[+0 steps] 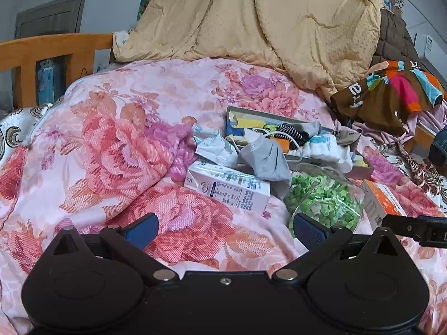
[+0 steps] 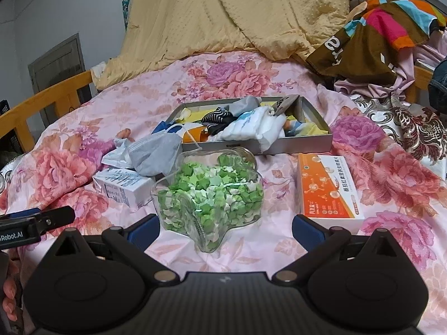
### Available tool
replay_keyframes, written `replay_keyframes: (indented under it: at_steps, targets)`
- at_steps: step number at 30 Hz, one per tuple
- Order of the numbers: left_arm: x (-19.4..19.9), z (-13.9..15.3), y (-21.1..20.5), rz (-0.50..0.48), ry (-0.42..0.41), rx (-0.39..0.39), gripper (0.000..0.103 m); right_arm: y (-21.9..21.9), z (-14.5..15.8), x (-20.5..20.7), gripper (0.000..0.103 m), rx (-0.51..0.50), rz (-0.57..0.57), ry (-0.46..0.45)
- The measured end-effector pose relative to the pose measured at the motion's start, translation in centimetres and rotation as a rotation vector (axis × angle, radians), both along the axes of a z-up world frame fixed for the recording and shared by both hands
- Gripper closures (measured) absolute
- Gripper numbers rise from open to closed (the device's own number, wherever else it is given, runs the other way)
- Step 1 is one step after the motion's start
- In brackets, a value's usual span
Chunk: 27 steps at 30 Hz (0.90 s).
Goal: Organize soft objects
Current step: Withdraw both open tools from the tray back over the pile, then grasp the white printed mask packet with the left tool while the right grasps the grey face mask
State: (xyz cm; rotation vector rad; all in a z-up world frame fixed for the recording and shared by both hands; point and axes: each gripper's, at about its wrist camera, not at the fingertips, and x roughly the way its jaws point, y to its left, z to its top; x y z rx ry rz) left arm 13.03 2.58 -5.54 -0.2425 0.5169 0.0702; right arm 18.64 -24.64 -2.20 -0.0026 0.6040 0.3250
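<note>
Both tools hover low over a flowered bedspread (image 2: pixel 251 83). The left gripper (image 1: pixel 225 227) and right gripper (image 2: pixel 225 227) are spread wide, holding nothing. Just ahead lies a glass jar (image 2: pixel 208 195) of green paper stars; reaching past could roll it. Beyond, a grey face mask (image 2: pixel 155 153) rests beside a tray (image 2: pixel 257 146) of socks (image 2: pixel 251 128).

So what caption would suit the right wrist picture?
Open right gripper facing a glass jar of green paper stars before a grey tray of socks.
</note>
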Motion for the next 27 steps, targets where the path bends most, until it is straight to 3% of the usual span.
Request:
replay_keyframes:
  at_steps: [14, 19, 27]
  targets:
    - [2.4, -0.3, 1.3, -0.097, 0.012, 0.051, 0.001, 1.7, -0.6, 0.8, 0.0, -0.039, 0.028, -0.028]
    - [2.9, 0.0, 3.0, -0.069, 0.005, -0.016, 0.001, 2.5, -0.7, 1.3, 0.0, -0.021, 0.043, -0.036]
    - [4.7, -0.4, 4.7, -0.04, -0.017, -0.033, 0.001, 4.3, -1.1, 1.8, 0.0, -0.05, 0.075, -0.097]
